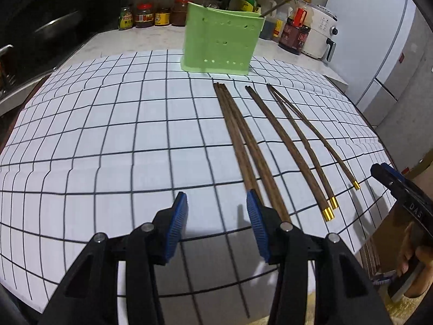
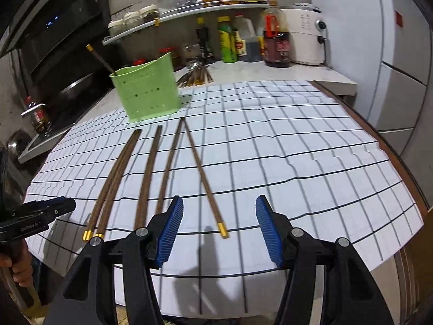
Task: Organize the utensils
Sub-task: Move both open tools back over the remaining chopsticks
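Note:
Several brown wooden chopsticks with gold caps [image 1: 273, 146] [image 2: 151, 168] lie side by side on the white grid mat [image 1: 108, 135] [image 2: 297, 149], tips toward a green perforated utensil holder [image 1: 222, 40] [image 2: 147, 89]. One chopstick [image 2: 101, 59] stands in the holder. My left gripper [image 1: 216, 216] is open and empty, above the mat's near edge, just left of the chopsticks' capped ends. My right gripper [image 2: 219, 222] is open and empty, above the rightmost chopstick's gold end [image 2: 222, 228]. The right gripper also shows at the left wrist view's right edge [image 1: 392, 181].
Sauce bottles and jars [image 1: 146, 16] [image 2: 243, 43] line the counter and a shelf behind the holder. A white air fryer [image 1: 322, 35] [image 2: 305, 35] stands at the back right. More utensils [image 2: 194, 77] lie behind the mat. A stove [image 2: 54, 103] lies left.

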